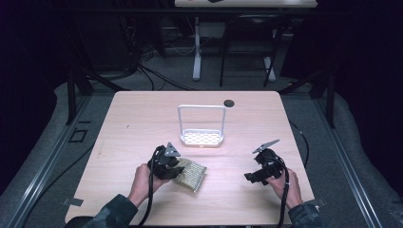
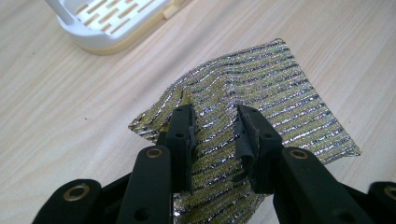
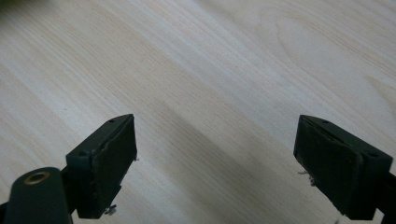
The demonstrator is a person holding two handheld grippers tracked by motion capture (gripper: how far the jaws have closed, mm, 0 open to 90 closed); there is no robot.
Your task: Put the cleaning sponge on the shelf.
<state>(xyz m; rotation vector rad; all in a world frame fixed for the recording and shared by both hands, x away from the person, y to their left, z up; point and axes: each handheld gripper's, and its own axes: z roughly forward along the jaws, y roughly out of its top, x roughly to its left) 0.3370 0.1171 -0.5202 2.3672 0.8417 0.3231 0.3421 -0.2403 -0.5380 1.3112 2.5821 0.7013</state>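
Note:
A gold and silver striped scouring pad (image 1: 194,175) lies on the wooden table, near the front left of centre. My left gripper (image 1: 177,169) comes down on its left part. In the left gripper view the pad (image 2: 275,88) is bunched up into a ridge between the two black jaws, and my left gripper (image 2: 215,122) is shut on that ridge. My right gripper (image 1: 250,177) rests low over bare wood at the front right, pointing left. Its jaws stand wide apart with nothing between them, so my right gripper (image 3: 215,140) is open.
A white slotted tray with a tall hoop handle (image 1: 202,137) stands at the table's centre, just beyond the pad; its corner (image 2: 105,28) lies close ahead of the left jaws. A small black round cap (image 1: 229,102) sits at the far edge. Another table's legs stand behind.

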